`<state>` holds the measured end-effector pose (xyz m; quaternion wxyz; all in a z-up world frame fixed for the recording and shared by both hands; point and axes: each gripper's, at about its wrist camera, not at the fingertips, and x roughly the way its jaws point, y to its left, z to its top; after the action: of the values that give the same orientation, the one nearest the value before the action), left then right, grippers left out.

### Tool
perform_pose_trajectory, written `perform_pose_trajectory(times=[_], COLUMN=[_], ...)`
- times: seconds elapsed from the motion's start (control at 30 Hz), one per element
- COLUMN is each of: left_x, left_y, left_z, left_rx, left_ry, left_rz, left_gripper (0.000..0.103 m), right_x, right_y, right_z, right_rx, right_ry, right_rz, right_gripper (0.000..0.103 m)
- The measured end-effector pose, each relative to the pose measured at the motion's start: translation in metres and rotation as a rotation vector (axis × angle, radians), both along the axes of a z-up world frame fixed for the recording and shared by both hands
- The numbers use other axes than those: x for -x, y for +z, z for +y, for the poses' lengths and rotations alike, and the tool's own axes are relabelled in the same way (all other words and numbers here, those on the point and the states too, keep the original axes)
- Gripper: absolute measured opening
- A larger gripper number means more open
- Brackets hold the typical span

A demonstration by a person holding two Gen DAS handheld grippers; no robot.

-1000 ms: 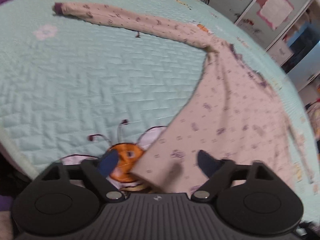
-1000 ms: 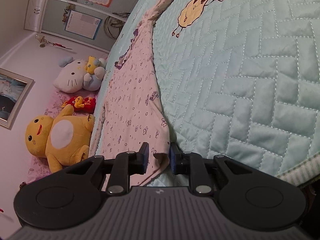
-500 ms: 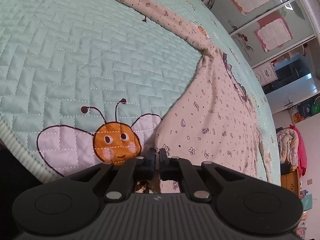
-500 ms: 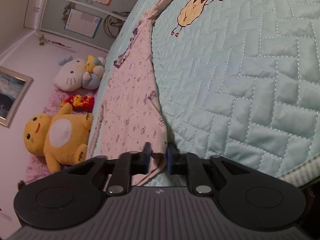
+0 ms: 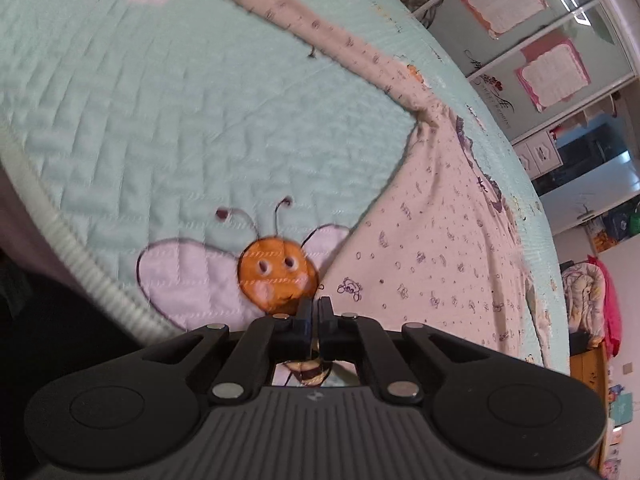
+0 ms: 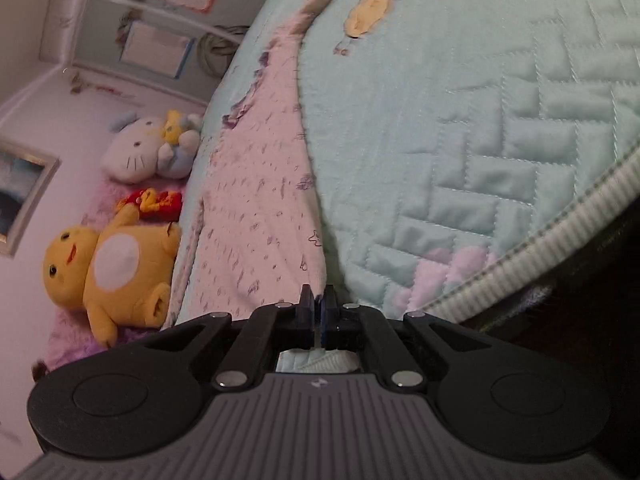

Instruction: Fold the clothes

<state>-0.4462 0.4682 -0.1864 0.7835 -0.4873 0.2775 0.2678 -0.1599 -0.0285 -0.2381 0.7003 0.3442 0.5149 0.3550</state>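
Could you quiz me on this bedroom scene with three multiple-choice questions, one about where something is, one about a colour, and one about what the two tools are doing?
1. Where does the pink shirt lie?
A. on the quilt
B. on the floor
C. on a chair

2. What colour is the bee's face stitched on the quilt?
A. blue
B. orange
C. green

3. How do the left tool and right tool stand?
A. both wide open
B. one open, one shut
C. both shut on the shirt's hem

Answers:
1 A, the shirt is spread across the mint quilt with a sleeve stretched away.
2 B, the round face beside the shirt's edge is orange with pale wings.
3 C, in each wrist view the jaws are nearly together with pink cloth pinched between them.
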Motion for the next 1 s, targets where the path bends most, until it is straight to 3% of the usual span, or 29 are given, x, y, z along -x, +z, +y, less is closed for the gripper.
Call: perform_pose_trajectory(times=[0.13, 0.23, 0.3, 0.4, 0.47, 0.5, 0.53, 0.6, 0.67, 0.83, 0.93, 1.0], left_x=[0.002, -0.004, -0.008, -0.015, -0.022, -0.024, -0.023, -0.018, -0.009, 0.014, 0.016, 0.013], left_y=[0.011, 0.010, 0.002, -0.001, 0.001, 0.002, 0.003, 0.006, 0.014, 0.034, 0.032, 0.022], left_z=[-0.005, -0.005, -0.003, -0.007, -0.008, -0.010, -0.011, -0.014, -0.017, -0.036, -0.040, -0.032], left_rx=[-0.040, -0.055, -0.034, -0.045, -0.062, -0.072, -0.069, -0.081, -0.112, -0.147, -0.157, -0.146], left_ry=[-0.027, -0.036, -0.042, -0.041, -0.054, -0.064, -0.064, -0.048, -0.014, -0.004, -0.014, 0.009], left_rz=[-0.021, 0.023, 0.024, 0.008, 0.013, 0.017, 0.011, -0.006, -0.020, -0.052, -0.032, 0.003], left_gripper=[0.001, 0.017, 0.036, 0.042, 0.035, 0.006, 0.001, 0.001, 0.001, 0.001, 0.001, 0.001], right_x=[0.004, 0.004, 0.000, -0.005, -0.010, -0.011, -0.013, -0.013, -0.013, -0.009, -0.006, -0.006], right_y=[0.013, 0.019, 0.014, 0.009, 0.007, 0.006, 0.005, 0.004, 0.004, 0.011, 0.019, 0.015], right_z=[-0.005, -0.008, -0.002, 0.008, 0.014, 0.016, 0.018, 0.020, 0.021, 0.014, 0.010, 0.014], right_rx=[0.009, 0.015, 0.018, 0.026, 0.014, 0.007, 0.000, -0.002, 0.007, 0.036, 0.031, 0.047], right_ry=[-0.027, -0.064, -0.052, -0.042, -0.042, -0.041, -0.040, -0.033, -0.021, -0.029, -0.017, 0.004], right_rz=[-0.062, -0.103, -0.082, -0.069, -0.061, -0.058, -0.056, -0.057, -0.061, -0.103, -0.144, -0.124], right_gripper=[0.022, 0.041, 0.043, 0.044, 0.044, 0.044, 0.043, 0.038, 0.001, 0.000, 0.000, 0.000])
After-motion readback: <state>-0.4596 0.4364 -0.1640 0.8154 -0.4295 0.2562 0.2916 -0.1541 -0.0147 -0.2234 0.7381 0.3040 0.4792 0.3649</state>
